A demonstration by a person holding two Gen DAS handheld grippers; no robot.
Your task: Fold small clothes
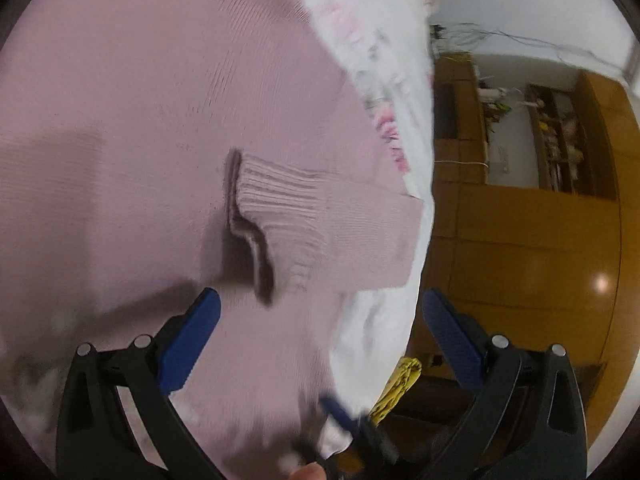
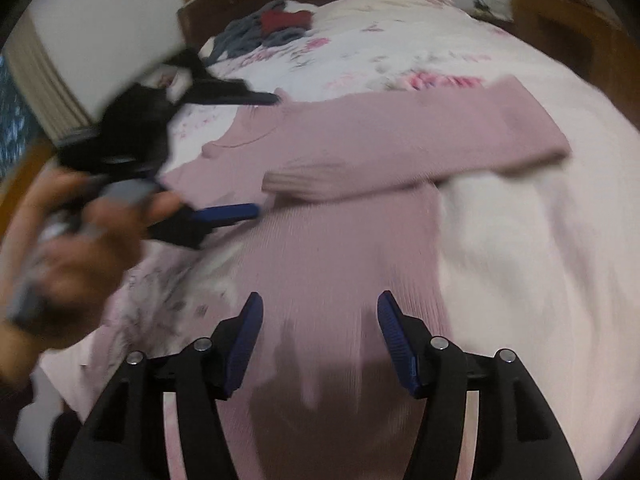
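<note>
Your pink ribbed-knit sweater [image 2: 360, 216] lies flat on the floral bedspread [image 2: 360, 52], one sleeve folded across its chest with the cuff [image 1: 276, 216] at nine o'clock. Your left gripper [image 1: 320, 312] and right gripper [image 2: 320, 312] both gape wide, holding nothing. A heap of dark clothes [image 2: 268, 28] sits at twelve o'clock.

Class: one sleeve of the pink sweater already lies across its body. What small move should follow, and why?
Probably lower the right gripper, jaws open, to pinch the hem of the pink sweater for folding upward: the sleeve cuff rests across the body, and neither it nor the left gripper holds cloth.
</note>
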